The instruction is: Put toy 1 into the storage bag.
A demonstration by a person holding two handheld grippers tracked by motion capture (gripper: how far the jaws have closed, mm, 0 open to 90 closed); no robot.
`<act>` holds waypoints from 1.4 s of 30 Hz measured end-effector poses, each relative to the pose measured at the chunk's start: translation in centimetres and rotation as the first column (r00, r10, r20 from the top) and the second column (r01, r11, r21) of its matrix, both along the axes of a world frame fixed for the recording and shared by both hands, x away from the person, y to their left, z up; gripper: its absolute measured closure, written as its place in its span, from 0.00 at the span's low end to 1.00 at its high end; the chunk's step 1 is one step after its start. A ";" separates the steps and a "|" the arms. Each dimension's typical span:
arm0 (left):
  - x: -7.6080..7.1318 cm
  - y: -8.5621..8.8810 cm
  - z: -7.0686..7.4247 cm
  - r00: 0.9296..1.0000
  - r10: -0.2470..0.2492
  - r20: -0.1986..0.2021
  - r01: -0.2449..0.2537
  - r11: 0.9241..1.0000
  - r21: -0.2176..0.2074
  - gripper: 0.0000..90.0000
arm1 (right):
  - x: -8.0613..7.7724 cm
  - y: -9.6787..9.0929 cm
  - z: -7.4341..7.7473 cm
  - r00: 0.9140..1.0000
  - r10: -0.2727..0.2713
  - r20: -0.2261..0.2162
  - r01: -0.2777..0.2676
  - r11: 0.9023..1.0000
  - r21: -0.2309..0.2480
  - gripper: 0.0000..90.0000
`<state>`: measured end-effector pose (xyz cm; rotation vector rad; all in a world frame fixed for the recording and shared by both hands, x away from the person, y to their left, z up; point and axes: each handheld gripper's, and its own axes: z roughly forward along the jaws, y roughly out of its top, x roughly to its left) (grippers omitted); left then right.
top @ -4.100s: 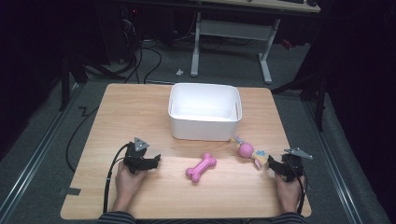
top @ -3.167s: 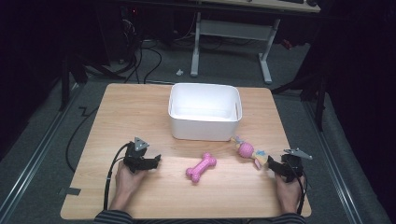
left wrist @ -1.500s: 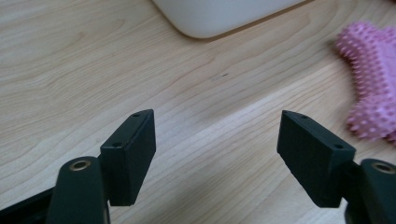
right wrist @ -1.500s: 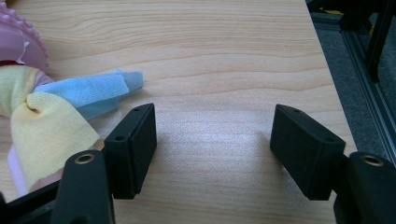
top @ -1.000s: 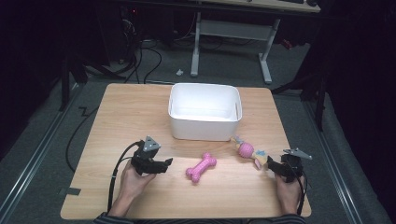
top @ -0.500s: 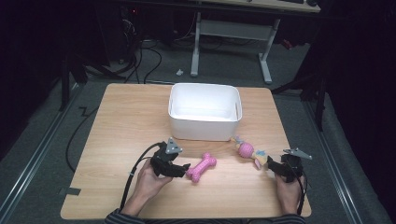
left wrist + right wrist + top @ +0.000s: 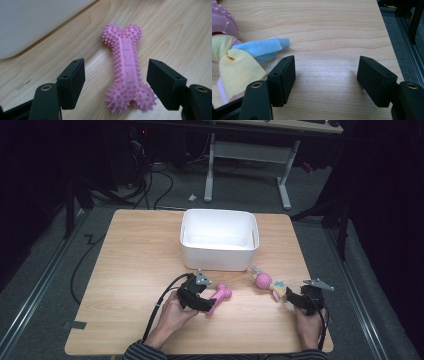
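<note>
Left tool stands with jaws apart around the pink spiky bone, which lies flat on the tabletop just near of the white bin; the jaws have just been closing slightly, not touching it. Right tool rests open beside a cloth-tailed toy.

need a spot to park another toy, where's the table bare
Bare wood lies left of the white bin out to the table edge, and along the near edge between the hands. Crowded: in front of the bin, with the pink bone, the left gripper and the cloth toy.
</note>
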<state>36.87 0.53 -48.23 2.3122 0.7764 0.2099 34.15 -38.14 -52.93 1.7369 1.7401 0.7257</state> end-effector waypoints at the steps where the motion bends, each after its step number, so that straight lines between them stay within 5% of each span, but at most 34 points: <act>1: 0.1 -0.3 -0.1 1.000 -0.007 -0.004 0.007 1.000 0.007 0.35 | 0.0 0.0 0.0 1.000 0.000 -0.001 0.000 1.000 0.000 0.35; 16: 0.8 -3.1 -1.2 0.999 -0.023 -0.049 0.027 0.996 0.089 0.38 | 0.0 0.0 0.0 1.000 0.000 -0.003 0.000 1.000 0.002 0.35; 42: 1.4 -4.5 -1.9 0.996 -0.030 -0.080 0.041 0.989 0.141 0.59 | 0.0 0.0 0.0 1.000 0.006 -0.002 -0.006 1.000 0.001 0.35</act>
